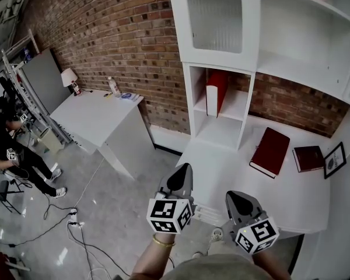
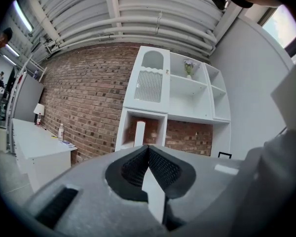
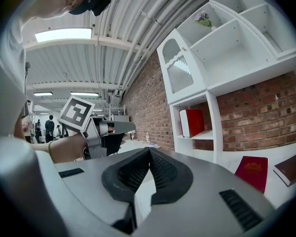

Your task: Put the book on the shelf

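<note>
A dark red book (image 1: 270, 151) lies flat on the white desk (image 1: 221, 174), with a smaller maroon book (image 1: 308, 158) to its right. A red book (image 1: 217, 91) stands upright in the lower cubby of the white shelf unit (image 1: 221, 51). My left gripper (image 1: 184, 171) is shut and empty, short of the desk's near edge. My right gripper (image 1: 239, 199), beside it, is also shut and empty. In the right gripper view the jaws (image 3: 149, 152) meet, the flat red book (image 3: 252, 171) lies ahead to the right, and the left gripper (image 3: 108, 132) is at the left. The left gripper view shows closed jaws (image 2: 148, 149) level with the cubby (image 2: 143, 130).
A black picture frame (image 1: 335, 159) leans at the desk's right end. At the left a white side table (image 1: 96, 118) carries a lamp (image 1: 70, 77) and a bottle (image 1: 113, 86). Cables (image 1: 64, 223) trail over the grey floor. A person (image 1: 11, 153) is at the far left.
</note>
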### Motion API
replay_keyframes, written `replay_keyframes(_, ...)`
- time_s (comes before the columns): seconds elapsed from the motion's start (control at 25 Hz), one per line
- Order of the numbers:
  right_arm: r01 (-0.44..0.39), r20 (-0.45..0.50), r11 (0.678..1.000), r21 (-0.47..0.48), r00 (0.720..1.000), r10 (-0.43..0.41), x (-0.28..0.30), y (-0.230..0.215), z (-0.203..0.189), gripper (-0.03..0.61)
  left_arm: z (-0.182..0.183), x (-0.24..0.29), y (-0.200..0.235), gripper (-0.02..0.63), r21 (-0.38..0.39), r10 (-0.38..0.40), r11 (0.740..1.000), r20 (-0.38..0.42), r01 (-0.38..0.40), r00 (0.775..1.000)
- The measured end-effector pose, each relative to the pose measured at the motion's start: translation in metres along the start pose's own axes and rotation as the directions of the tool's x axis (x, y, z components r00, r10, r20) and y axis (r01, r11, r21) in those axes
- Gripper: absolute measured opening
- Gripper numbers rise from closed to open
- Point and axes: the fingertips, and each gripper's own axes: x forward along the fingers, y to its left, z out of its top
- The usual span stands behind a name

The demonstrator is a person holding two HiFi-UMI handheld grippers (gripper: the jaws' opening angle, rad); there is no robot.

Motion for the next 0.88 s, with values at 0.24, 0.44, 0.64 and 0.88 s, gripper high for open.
replay_keyframes(0.24, -0.005, -0.003, 1.0, -0.001, 1.0, 0.005, -0.01, 0.015, -0.004, 0.006, -0.012, -0.026, -0.003, 0.009, -0.019, -0.007, 1.0, -0.011, 0.007, 1.0)
replay_keyframes(0.44, -0.012, -0.008, 1.0, 0.004, 1.0, 0.012, -0.018, 0.024, -0.007, 0.006, -0.017, -0.044, -0.008, 0.009, -0.034, -0.024, 0.999, -0.013, 0.024, 1.0)
replay_keyframes(0.64, -0.023, -0.009, 1.0, 0.009, 1.0, 0.023, -0.02, 0.031, -0.009, 0.006, -0.025, -0.062, -0.007, 0.009, -0.049, -0.015, 0.999, -0.024, 0.014, 1.0)
replay_keyframes(0.88, -0.038, -0.008, 0.999, 0.029, 0.999, 0.039, -0.021, 0.039, -0.012, 0.006, -0.033, -0.082, -0.002, 0.009, -0.073, 0.006, 0.997, -0.038, -0.009, 0.999)
